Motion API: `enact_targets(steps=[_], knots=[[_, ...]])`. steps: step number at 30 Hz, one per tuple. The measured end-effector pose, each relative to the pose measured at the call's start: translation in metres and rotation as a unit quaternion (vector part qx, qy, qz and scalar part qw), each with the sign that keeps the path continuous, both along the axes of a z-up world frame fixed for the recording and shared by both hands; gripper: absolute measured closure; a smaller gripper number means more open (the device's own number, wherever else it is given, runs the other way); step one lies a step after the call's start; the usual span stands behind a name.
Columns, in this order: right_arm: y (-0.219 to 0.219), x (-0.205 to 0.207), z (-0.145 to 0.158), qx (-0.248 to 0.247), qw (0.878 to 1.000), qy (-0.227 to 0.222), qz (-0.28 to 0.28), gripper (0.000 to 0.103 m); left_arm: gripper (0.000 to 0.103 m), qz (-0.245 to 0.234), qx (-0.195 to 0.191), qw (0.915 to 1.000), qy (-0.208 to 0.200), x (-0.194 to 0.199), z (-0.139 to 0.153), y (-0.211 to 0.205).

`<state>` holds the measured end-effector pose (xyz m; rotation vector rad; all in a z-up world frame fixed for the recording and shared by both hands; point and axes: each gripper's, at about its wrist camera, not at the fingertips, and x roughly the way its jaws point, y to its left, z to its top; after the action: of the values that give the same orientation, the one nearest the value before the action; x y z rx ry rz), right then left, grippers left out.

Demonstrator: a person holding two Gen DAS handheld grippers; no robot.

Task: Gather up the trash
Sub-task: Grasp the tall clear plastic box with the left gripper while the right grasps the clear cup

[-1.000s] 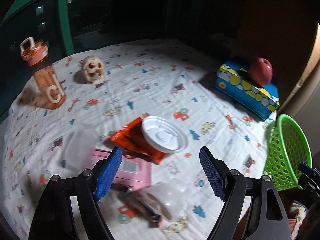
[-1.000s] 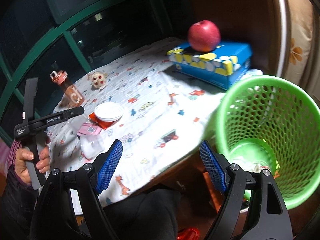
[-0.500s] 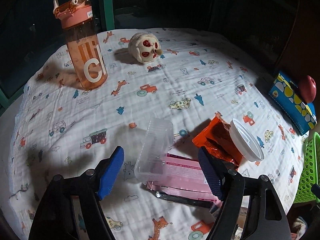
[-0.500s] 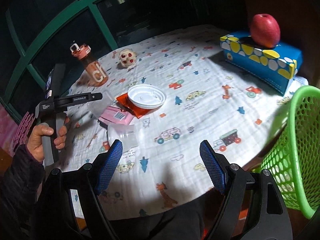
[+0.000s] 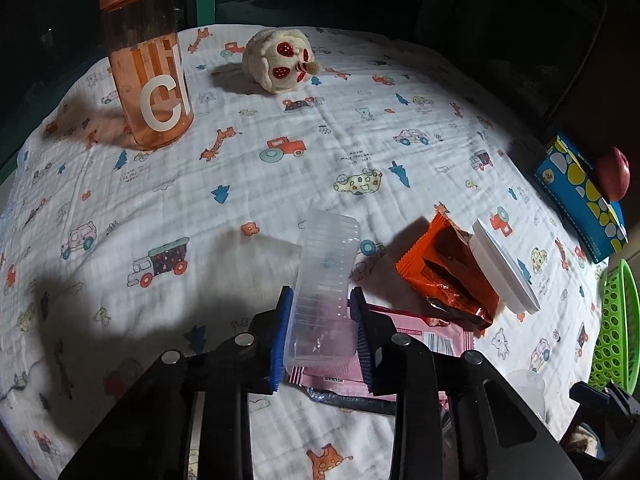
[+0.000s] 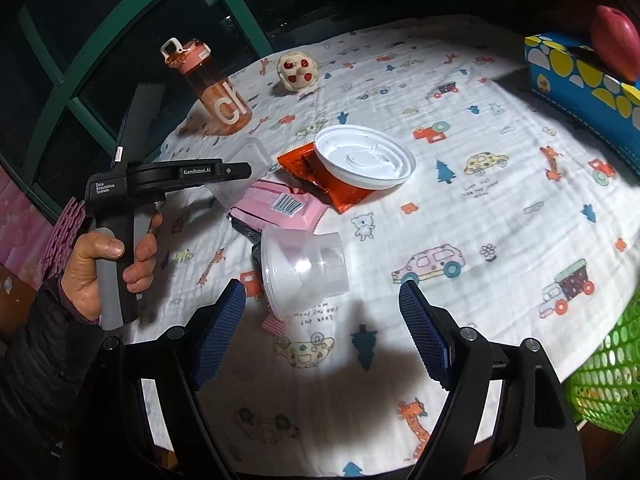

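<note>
The surface (image 6: 500, 216) is covered by a white cloth printed with cars, trees and animals. On it lie two clear plastic cups, one white lid (image 6: 362, 158), one orange wrapper (image 6: 316, 176) and one pink packet (image 6: 280, 206), grouped close together. One orange water bottle (image 5: 146, 60) stands upright and one small cream plush toy (image 5: 280, 60) sits beside it, both well apart from the trash. One blue box (image 6: 580, 80) with yellow and white spots carries one red apple (image 6: 614, 42). One green mesh basket (image 6: 604, 376) stands at the surface's edge.

The left tool (image 5: 322, 334) points steeply down; its jaws have just been closing, and the blue pads now press both sides of the first clear cup (image 5: 326, 280), which lies partly over the pink packet. A hand (image 6: 108, 268) in a dark sleeve grips the tool's handle with fingers wrapped around it.

The right tool (image 6: 322, 330) angles down with its jaws wide apart and nothing between them. The second clear cup (image 6: 304, 268) lies on its side just ahead of its pads, not touched.
</note>
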<state>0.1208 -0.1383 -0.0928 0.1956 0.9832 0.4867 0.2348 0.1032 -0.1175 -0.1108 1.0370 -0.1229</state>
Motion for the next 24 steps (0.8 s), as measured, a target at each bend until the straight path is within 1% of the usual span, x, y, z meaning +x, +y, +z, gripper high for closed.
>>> enact_targets(steps=[8,11,13,15,16,24], knots=[[0.028,0.016,-0.017,-0.022,1.0,0.002,0.02,0.031,0.075,0.006,-0.01,0.9999,-0.009,-0.008,0.005,0.011],[0.034,0.023,-0.023,-0.03,0.999,0.005,0.02,0.036,0.076,0.01,-0.015,0.9997,-0.014,-0.013,0.01,0.016],[0.035,0.025,-0.026,-0.032,0.999,0.008,0.019,0.041,0.076,0.01,-0.016,0.9996,-0.018,-0.017,0.014,0.018],[0.036,0.027,-0.029,-0.032,0.999,0.012,0.016,0.048,0.076,0.01,-0.017,0.9995,-0.022,-0.021,0.018,0.02],[0.035,0.027,-0.03,-0.033,0.999,0.013,0.013,0.049,0.076,0.01,-0.018,0.9995,-0.025,-0.023,0.02,0.021],[0.031,0.018,-0.02,-0.036,0.999,-0.002,0.01,0.051,0.077,0.001,-0.024,0.9989,-0.039,-0.037,0.035,0.017]])
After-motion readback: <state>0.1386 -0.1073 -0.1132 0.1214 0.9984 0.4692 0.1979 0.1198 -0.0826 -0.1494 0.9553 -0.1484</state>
